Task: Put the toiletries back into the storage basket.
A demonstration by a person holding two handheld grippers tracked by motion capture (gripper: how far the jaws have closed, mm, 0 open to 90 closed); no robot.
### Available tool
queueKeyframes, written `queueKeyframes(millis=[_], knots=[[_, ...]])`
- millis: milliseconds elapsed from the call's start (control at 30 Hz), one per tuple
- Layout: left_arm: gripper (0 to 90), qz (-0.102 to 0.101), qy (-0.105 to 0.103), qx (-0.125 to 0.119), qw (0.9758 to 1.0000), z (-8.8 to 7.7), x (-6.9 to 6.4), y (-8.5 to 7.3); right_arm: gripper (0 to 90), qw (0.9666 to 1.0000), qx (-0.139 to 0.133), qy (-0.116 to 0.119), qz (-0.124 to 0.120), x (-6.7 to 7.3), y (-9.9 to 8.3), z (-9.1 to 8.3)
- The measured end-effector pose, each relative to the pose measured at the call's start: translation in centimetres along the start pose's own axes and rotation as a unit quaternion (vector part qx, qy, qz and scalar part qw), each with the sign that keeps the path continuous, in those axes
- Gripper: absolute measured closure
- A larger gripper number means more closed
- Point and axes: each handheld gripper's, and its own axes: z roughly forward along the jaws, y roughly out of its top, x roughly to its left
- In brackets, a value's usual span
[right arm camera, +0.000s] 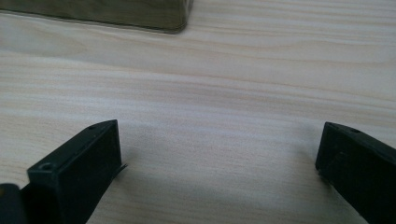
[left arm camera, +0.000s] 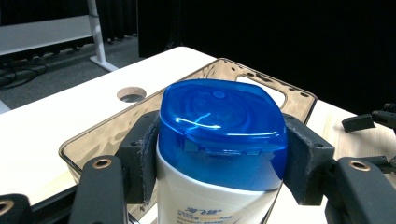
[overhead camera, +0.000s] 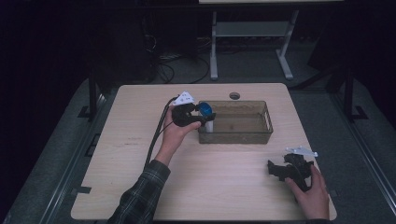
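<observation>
Bottle (left arm camera: 219,154), blue-capped, sits clamped in the left gripper (overhead camera: 201,117) at the left end of the clear bin (overhead camera: 261,135); release seems all that remains. Right gripper (right arm camera: 219,163) gapes wide, empty, on the near-right counter (overhead camera: 224,186).

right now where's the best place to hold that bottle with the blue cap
Just under the blue cap, across the two flat wide sides of the white bottle, as the left tool does now. The bottle stands upright at the bin's left end, so come in level from the left, outside the bin wall.
</observation>
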Motion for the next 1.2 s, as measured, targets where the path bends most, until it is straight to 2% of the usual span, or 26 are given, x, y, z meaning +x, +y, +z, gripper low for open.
queueKeyframes(millis=[233, 367, 533, 667, 733, 900, 1200], knots=[[34.9, -0.005, -0.001, -0.002, 1.0, 0.0, 0.0, 0.0, 0.0, 1.0, 0.0, 0.0, 0.0, 0.0, 0.0, 0.0], [26.8, -0.013, 0.001, -0.003, 0.9999, -0.2, 0.0, 0.1, 0.0, 1.0, 0.0, 0.0, 0.0, 0.0, 0.0, 0.0], [24.3, -0.01, -0.004, 0.0, 0.9999, -0.6, -0.1, 0.4, 0.0, 1.0, 0.0, 0.0, 0.0, 0.0, 0.0, 0.0], [23.9, 0.0, 0.006, 0.012, 0.9999, -1.1, -0.2, 0.5, 0.0, 1.0, 0.0, 0.0, 0.0, 0.0, 0.0, 0.0], [23.9, -0.002, 0.0, 0.013, 0.9999, -1.5, -0.1, 0.6, 0.0, 1.0, 0.0, 0.0, 0.0, 0.0, 0.0, 0.0], [23.9, 0.005, 0.002, 0.016, 0.9999, -2.2, -0.2, 0.7, 0.0, 1.0, 0.0, 0.0, 0.0, 0.0, 0.0, 0.0], [23.6, 0.01, 0.006, 0.032, 0.9994, -4.1, -0.1, 0.5, 0.0, 1.0, 0.0, 0.0, 0.0, 0.0, 0.0, 0.0]])
